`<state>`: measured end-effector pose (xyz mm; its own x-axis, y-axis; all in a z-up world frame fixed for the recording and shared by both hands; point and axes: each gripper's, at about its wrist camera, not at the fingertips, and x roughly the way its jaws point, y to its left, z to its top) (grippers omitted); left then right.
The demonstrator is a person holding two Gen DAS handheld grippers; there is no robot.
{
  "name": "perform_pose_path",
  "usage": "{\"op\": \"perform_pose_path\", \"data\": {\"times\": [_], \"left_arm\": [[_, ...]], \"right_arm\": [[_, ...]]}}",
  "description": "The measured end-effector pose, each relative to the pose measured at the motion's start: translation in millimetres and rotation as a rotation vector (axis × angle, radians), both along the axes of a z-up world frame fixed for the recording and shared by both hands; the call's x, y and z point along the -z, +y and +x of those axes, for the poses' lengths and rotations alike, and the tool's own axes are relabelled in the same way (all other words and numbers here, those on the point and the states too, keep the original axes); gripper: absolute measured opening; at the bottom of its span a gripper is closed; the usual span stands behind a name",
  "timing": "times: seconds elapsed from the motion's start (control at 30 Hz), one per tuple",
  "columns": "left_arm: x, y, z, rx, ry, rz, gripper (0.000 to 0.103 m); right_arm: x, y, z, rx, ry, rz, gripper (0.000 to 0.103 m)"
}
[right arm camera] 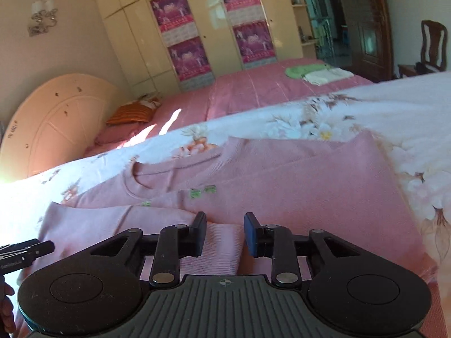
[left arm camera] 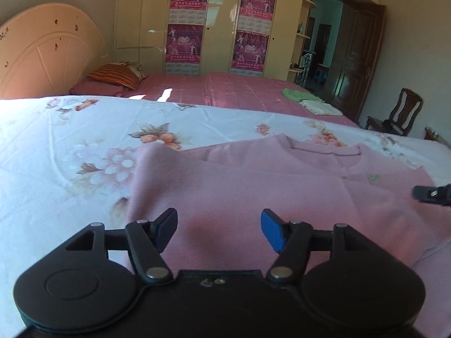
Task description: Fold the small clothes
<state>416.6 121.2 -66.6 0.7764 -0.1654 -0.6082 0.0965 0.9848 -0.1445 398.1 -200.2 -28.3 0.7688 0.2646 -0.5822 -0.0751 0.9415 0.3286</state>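
sweater: pink | sheet: white, floral | bedspread: pink check

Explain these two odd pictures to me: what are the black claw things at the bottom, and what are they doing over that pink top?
No robot here: a person carries a two-fingered tool in each hand, each with its own wide-angle camera looking along its fingers. One picture comes from the left hand-held gripper, the other from the right hand-held gripper. Both are open and hold nothing. Beneath them a pink knitted sweater lies on a white flowered bedsheet, partly folded, a ribbed cuff showing between the right gripper's fingers. Farther back, on the pink checked bedspread, lie a green cloth and a folded white cloth.
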Motion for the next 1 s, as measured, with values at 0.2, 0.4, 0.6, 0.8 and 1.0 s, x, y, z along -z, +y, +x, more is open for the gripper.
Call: {"op": "perform_pose_path", "data": {"times": [0.2, 0.4, 0.6, 0.8, 1.0], "left_arm": [[11.0, -71.1, -8.0, 0.146, 0.017, 0.037, 0.07], [26.2, -8.9, -15.4, 0.038, 0.043, 0.052, 0.07], [3.4, 2.7, -33.6, 0.031, -0.006, 0.024, 0.073], [21.6, -15.6, -46.0, 0.049, 0.066, 0.12, 0.079], [11.2, -27.3, -60.4, 0.102, 0.066, 0.123, 0.084]], "right_arm": [[17.5, 59.4, 1.3, -0.177, 0.033, -0.048, 0.029], [35.4, 29.2, -16.7, -0.11, 0.036, -0.116, 0.032], [16.3, 43.4, -26.6, -0.133, 0.012, -0.126, 0.038], [31.9, 59.9, -39.5, -0.169, 0.056, -0.236, 0.038], [16.7, 54.4, -43.3, -0.1, 0.085, -0.237, 0.038]]}}
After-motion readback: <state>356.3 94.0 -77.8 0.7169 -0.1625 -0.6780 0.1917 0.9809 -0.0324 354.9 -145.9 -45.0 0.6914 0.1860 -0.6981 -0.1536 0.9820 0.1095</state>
